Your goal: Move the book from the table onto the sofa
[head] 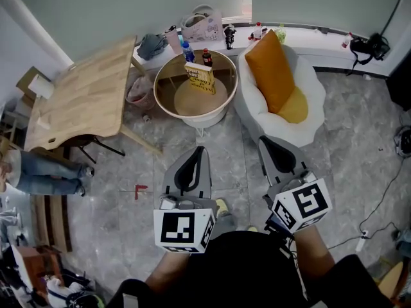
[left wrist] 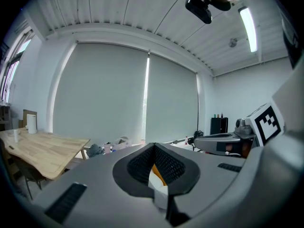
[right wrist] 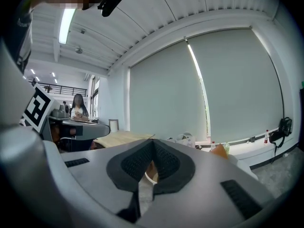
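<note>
The book (head: 200, 77), yellow with a pale cover, stands upright inside the round wooden table (head: 164, 101). To its right is the white sofa (head: 309, 92) with an orange cushion (head: 271, 69) leaning on it. My left gripper (head: 200, 150) is shut and empty, well short of the table and pointing toward it. Beside it, my right gripper (head: 264, 141) is shut on nothing and points at the sofa's front. In the left gripper view the jaws (left wrist: 154, 145) meet at their tips; the right gripper view shows the same (right wrist: 153, 140).
Two bottles (head: 187, 50) stand at the round table's far rim. A large wooden table (head: 83, 95) with a chair fills the left. A person (head: 45, 172) sits at the far left. Bags and bottles line the window ledge. A cable and power strip (head: 363, 239) lie at the right.
</note>
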